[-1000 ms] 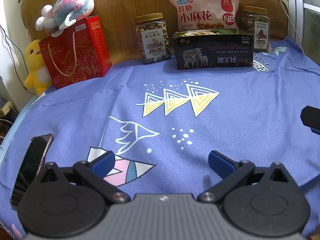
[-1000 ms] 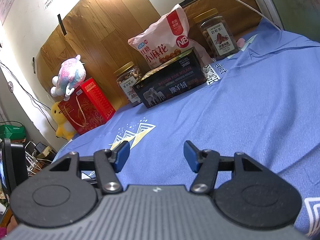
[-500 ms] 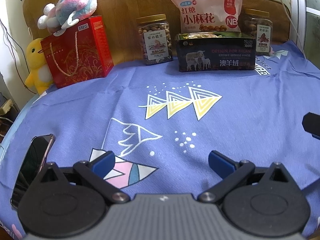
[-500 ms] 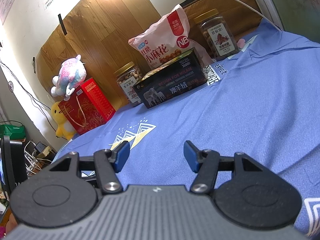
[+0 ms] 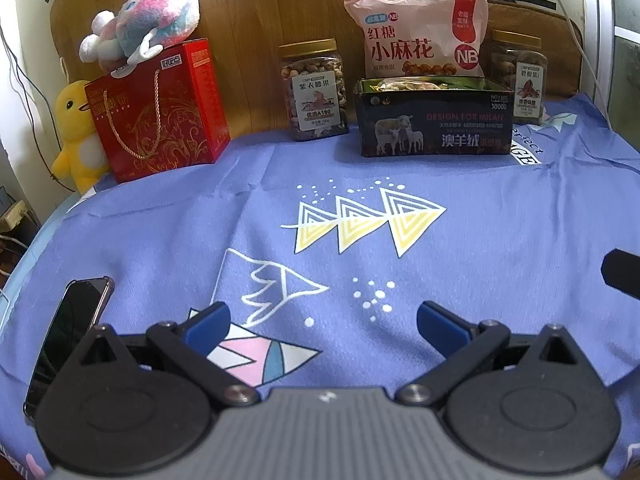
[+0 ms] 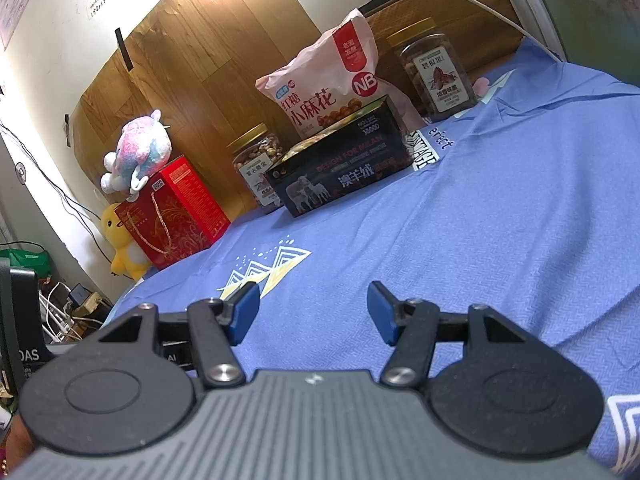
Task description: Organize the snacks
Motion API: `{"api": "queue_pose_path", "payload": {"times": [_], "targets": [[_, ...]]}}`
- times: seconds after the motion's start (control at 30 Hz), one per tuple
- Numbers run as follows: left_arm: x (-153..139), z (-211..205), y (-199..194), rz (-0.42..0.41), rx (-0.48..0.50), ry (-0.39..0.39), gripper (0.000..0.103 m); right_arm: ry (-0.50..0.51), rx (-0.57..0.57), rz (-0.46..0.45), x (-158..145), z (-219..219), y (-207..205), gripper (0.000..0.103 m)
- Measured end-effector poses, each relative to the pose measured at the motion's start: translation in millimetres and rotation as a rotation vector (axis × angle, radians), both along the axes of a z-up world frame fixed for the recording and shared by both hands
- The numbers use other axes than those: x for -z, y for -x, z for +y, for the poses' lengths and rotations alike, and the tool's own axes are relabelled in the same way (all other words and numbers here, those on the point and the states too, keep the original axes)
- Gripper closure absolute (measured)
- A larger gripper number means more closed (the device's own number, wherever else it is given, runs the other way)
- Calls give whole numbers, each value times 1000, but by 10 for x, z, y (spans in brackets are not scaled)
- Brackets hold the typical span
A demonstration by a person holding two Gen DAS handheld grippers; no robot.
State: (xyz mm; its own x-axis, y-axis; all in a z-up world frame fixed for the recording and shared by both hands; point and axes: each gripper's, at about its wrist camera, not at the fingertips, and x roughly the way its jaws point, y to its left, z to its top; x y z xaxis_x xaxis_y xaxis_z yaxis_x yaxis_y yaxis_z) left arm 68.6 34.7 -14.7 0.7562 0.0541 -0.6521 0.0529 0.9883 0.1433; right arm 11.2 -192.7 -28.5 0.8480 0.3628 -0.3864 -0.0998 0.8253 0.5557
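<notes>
**Snacks lined up at the back, both grippers empty**

The left gripper [image 5: 322, 322] hangs over the blue cloth [image 5: 500, 220] with its blue pads wide apart. Nothing is between them. The right gripper [image 6: 314, 306] is spread apart too, and it holds nothing either. Both are well apart from the snacks.

The snacks stand in a row at the far edge of the cloth, against a wooden board [image 5: 256, 16]. A dark box [image 5: 434, 122] with sheep on it sits in the middle, and it is open on top with some snacks inside. A pink snack bag [image 5: 418, 36] stands upright just behind the box. A jar of nuts with a gold lid [image 5: 314, 90] stands just beside the box on its left. Another jar [image 5: 520, 76] stands on the box's right, partly hidden behind it.

Further left is a red gift box [image 5: 160, 112] with a rope handle. A pink and blue plush toy [image 5: 148, 34] lies on top of it (it looks very soft). A yellow duck toy [image 5: 76, 132] stands beside the red box.

A dark phone [image 5: 68, 336] lies on the cloth near the left gripper.
</notes>
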Motion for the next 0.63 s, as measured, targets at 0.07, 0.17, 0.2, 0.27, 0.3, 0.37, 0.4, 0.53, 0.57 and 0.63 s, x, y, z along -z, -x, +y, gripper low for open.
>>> {"api": "queue_pose_path", "payload": {"times": [0.07, 0.17, 0.2, 0.27, 0.3, 0.37, 0.4, 0.53, 0.57, 0.63], "targets": [[-3, -2, 4, -2, 0, 0, 0, -1, 0, 0, 1, 0, 3, 41], [-16, -4, 10, -8, 1, -1, 0, -1, 0, 0, 1, 1, 5, 41], [-22, -6, 10, -11, 1, -1, 0, -1, 0, 0, 1, 1, 5, 41], [-35, 0, 3, -13, 2, 1, 0, 0, 2, 0, 0, 0, 7, 41], [-42, 1, 1, -15, 2, 1, 0, 0, 1, 0, 0, -1, 6, 41], [-56, 0, -8, -20, 2, 2, 0, 0, 1, -1, 0, -2, 8, 41], [-64, -3, -10, -22, 3, 3, 0, 0, 1, -1, 0, -3, 7, 41], [-105, -5, -3, -39, 23, 14, 0, 1, 5, -4, -2, -12, 9, 41], [-125, -7, 8, -51, 37, 23, 0, 4, 5, -7, -8, -15, 2, 41], [-188, -4, 16, -65, 63, 52, 0, 23, 9, -22, -23, 6, 30, 41]]}}
